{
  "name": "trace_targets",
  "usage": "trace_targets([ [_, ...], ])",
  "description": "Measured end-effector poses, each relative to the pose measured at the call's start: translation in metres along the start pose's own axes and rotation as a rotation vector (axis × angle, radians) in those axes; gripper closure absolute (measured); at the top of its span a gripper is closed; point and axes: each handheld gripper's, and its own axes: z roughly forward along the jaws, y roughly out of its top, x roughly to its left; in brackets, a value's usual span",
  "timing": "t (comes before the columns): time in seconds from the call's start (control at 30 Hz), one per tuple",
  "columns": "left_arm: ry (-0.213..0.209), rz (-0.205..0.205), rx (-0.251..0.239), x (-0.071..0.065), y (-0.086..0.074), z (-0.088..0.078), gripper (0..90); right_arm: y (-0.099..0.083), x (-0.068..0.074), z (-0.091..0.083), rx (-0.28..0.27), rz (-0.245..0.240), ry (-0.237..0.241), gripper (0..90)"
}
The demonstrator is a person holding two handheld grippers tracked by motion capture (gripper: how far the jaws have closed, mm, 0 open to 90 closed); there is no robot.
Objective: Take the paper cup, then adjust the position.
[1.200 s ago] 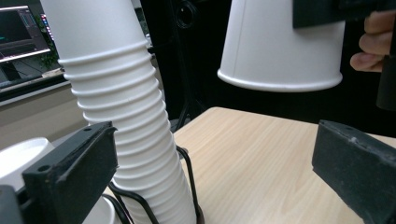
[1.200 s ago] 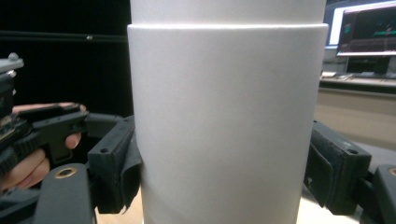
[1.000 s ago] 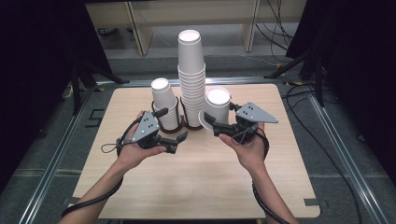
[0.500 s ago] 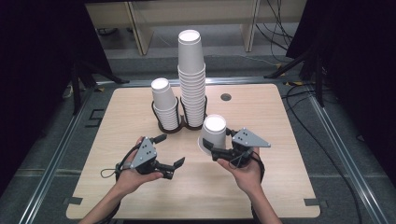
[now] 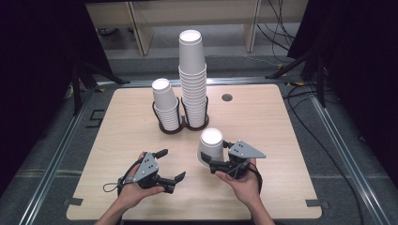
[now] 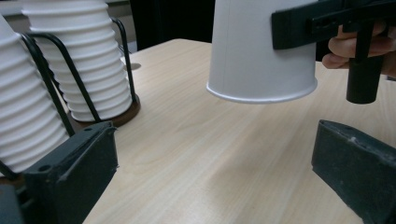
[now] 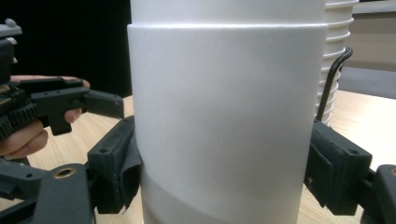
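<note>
My right gripper is shut on a white paper cup, held upside down at the front middle of the table. In the right gripper view the cup sits between the pads, and in the left gripper view its rim hangs a little above the wood. My left gripper is to the cup's left, low over the table; it is open and holds nothing. Its jaws stand wide apart in its own view. A tall stack of cups and a short stack stand in a black wire holder.
The wooden table has a small round hole behind the holder. Cables trail off the back right corner. Metal rails run along both sides of the table, with dark floor beyond.
Both hands have come down and back toward the front edge. The right gripper carried the cup away from the holder, and the left gripper left the short stack with nothing in it.
</note>
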Motion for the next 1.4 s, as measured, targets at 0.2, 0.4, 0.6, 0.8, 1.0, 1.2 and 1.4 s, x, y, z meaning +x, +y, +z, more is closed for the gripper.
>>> trace_targets([
  [0.2, -0.039, -0.026, -0.002, 0.0, 0.002, 0.0, 0.1, 0.0, 0.002, 0.005, 0.01, 0.009, 0.044, 22.4],
  [0.4, -0.062, -0.03, 0.009, -0.002, 0.004, 0.006, 0.7, -0.001, 0.002, 0.009, 0.024, 0.026, 0.065, 22.4],
  [0.6, -0.092, -0.048, 0.001, -0.004, 0.007, 0.017, 0.7, 0.0, 0.001, 0.008, 0.021, 0.025, 0.063, 22.4],
  [0.8, -0.123, -0.031, 0.027, -0.008, 0.011, 0.023, 0.6, 0.001, 0.004, 0.006, 0.025, 0.025, 0.07, 22.4],
  [1.0, -0.128, -0.04, 0.04, -0.009, 0.008, 0.029, 0.7, 0.0, 0.009, 0.01, 0.04, 0.029, 0.101, 22.4],
  [1.2, -0.138, -0.039, 0.033, -0.007, 0.009, 0.035, 0.8, 0.002, 0.012, 0.018, 0.049, -0.001, 0.128, 22.4],
  [1.4, -0.15, -0.041, 0.043, -0.008, 0.009, 0.04, 2.5, 0.0, 0.016, 0.021, 0.064, 0.001, 0.143, 22.4],
])
